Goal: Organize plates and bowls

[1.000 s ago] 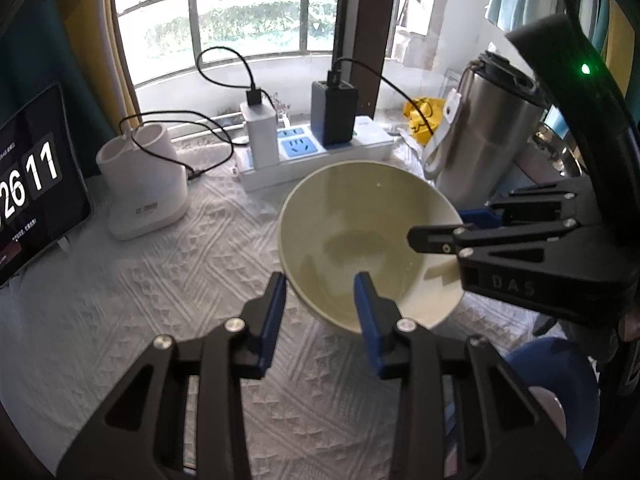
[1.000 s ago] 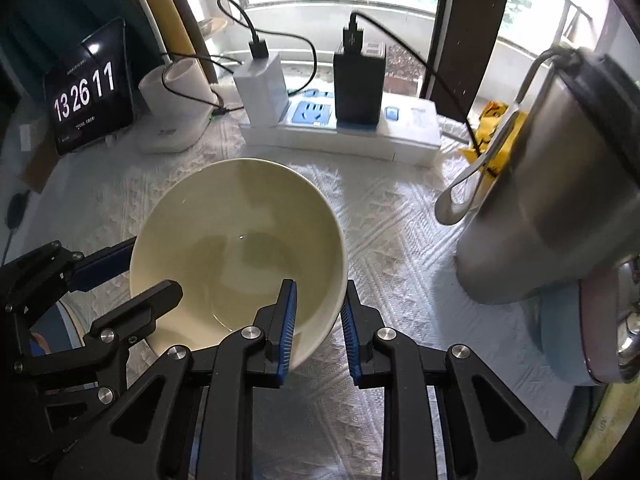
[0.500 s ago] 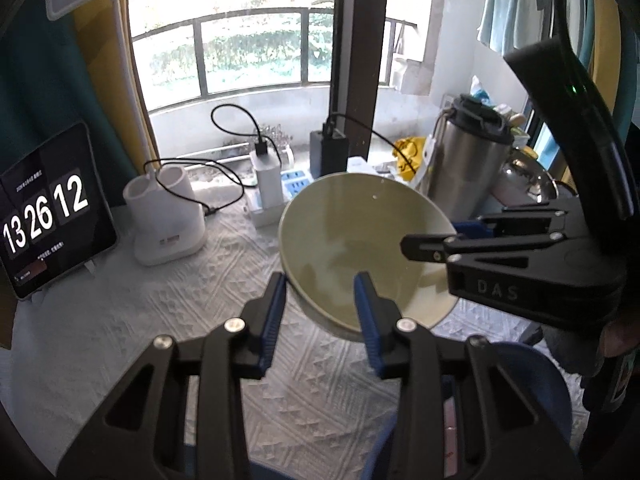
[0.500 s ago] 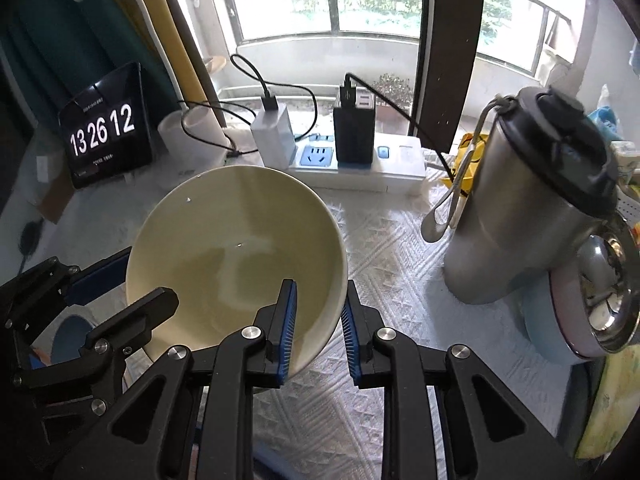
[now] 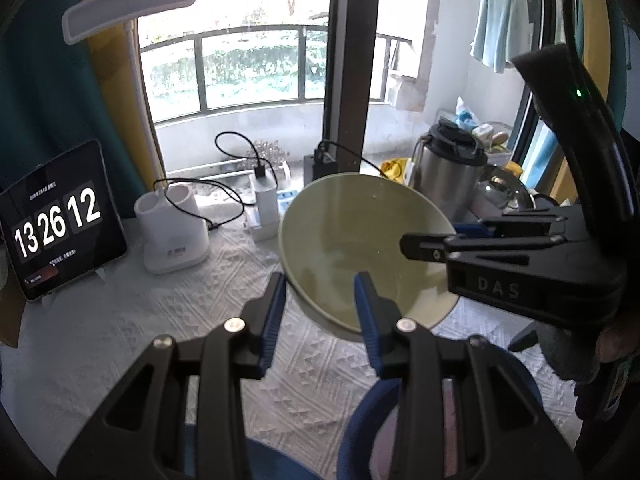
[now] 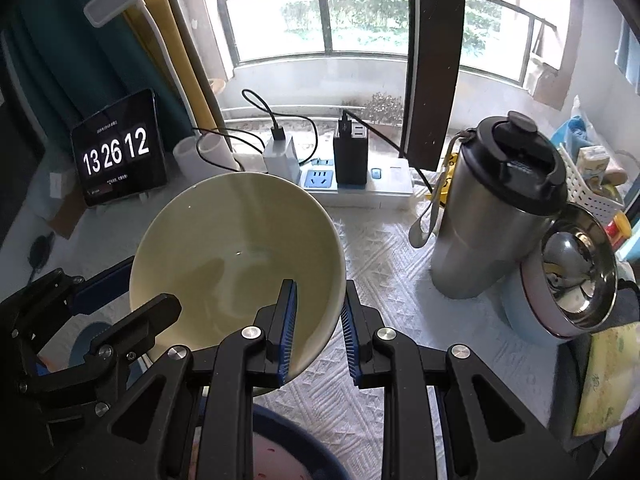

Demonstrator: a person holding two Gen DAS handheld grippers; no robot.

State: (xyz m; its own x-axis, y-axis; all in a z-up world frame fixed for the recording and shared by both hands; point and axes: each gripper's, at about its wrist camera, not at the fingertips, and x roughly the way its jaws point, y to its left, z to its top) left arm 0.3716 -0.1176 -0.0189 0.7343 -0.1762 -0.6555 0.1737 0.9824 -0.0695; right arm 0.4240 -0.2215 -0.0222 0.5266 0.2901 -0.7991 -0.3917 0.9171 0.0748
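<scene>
Bowl: a cream bowl (image 6: 236,256) hung tilted in the air above the white patterned cloth (image 6: 384,264), its open side turned toward the cameras; nothing lay inside it.
Left gripper: the left gripper (image 5: 320,304) had its blue pads on either side of the bowl's near rim, one inside and one outside; whether both pads pressed on the rim I could not tell, for the gap looked wider than the rim.
Right gripper: the right gripper (image 6: 318,312) was clamped narrowly on the opposite rim, one blue pad inside the bowl and one outside, both against the wall.
Blue dish: a dark blue dish (image 6: 296,440) sat on the cloth below the grippers; its inside looked pale pink, and its contents were too hidden to tell.
Second blue dish: the rim of another blue dish (image 5: 280,460) showed at the bottom of the left view, its inside hidden.
Steel flask: a steel flask (image 6: 492,216) with a black lid stood upright to the right of the bowl, closed.
Steel pot: a steel-lined pot (image 6: 576,276) leaned just beside the flask, tilted, with some small thing inside that was unclear.
White basket: a white basket (image 6: 588,180) behind the flask held packets.
Clock tablet: a tablet (image 6: 118,152) showing a clock stood at the back left.
Power strip: a power strip (image 6: 360,188) with chargers plugged in lay by the window.
</scene>
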